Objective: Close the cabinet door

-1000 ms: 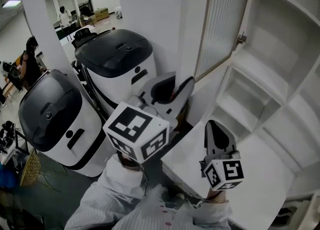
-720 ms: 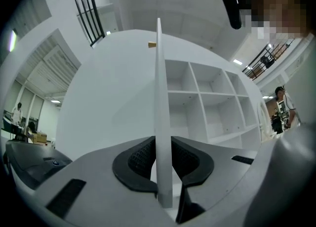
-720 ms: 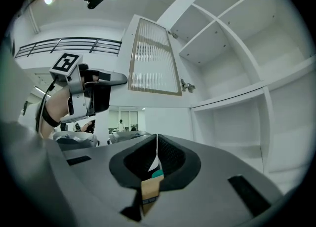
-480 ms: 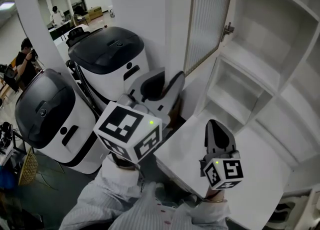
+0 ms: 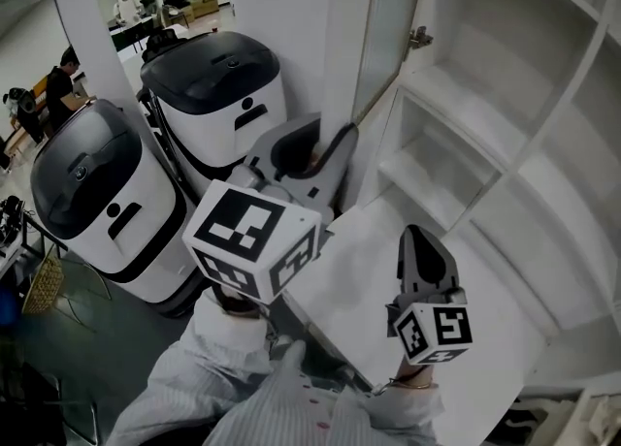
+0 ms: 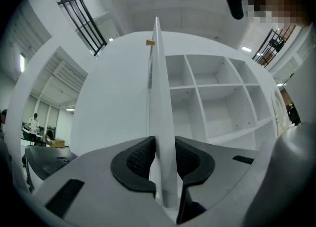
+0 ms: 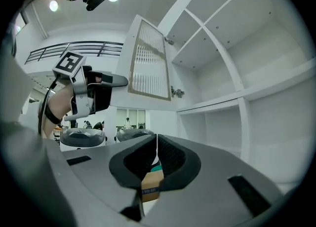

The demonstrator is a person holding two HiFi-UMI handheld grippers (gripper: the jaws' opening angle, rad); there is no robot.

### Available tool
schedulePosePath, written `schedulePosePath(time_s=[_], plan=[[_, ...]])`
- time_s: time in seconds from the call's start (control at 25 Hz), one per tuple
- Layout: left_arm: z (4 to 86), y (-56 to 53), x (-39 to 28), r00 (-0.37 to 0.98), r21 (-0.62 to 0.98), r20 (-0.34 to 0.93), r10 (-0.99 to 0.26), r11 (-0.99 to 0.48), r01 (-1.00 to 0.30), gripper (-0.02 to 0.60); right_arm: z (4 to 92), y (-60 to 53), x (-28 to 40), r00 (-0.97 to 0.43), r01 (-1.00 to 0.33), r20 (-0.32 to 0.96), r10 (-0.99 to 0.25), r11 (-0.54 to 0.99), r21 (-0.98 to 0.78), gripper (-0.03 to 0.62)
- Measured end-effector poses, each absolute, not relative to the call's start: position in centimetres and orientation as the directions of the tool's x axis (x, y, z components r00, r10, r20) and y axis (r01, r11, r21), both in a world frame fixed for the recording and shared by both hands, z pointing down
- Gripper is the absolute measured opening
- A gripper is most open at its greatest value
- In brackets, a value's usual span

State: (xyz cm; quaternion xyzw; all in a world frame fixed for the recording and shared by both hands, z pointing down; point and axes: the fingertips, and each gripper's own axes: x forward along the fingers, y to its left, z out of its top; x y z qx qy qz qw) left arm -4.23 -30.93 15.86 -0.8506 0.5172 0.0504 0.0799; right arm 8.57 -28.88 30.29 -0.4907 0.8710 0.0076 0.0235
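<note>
A: Left gripper?
B: I'm pinching the cabinet door edge, jaws just easing wider. The door's hanging ajar off the shelves, so I'm steering it shut.
A: Right gripper?
B: It's sitting closed, empty, probably staying clear of the swing.

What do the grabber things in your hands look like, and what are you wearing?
The left gripper and right gripper look alike. They are grey, with two curved jaws lined with black ribbed pads. Each carries a white cube printed with black square markers. The sleeves are white.
</note>
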Motion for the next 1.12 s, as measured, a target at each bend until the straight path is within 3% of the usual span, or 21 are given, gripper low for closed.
schedulePosePath(time_s=[0.44,1.12], plan=[[16.0,-30.0,0.9,0.356,-0.1,-0.172,-0.918,-0.343,-0.934,0.11,30.2,-26.8,15.2,-0.55,-0.835,-0.048,-0.834,0.549,0.027,0.015],[16.3,-30.5,8.4,0.402,-0.126,-0.181,-0.897,-0.384,-0.914,0.184,31.7,-24.0,20.1,-0.562,-0.827,-0.029,-0.827,0.561,0.021,0.015]])
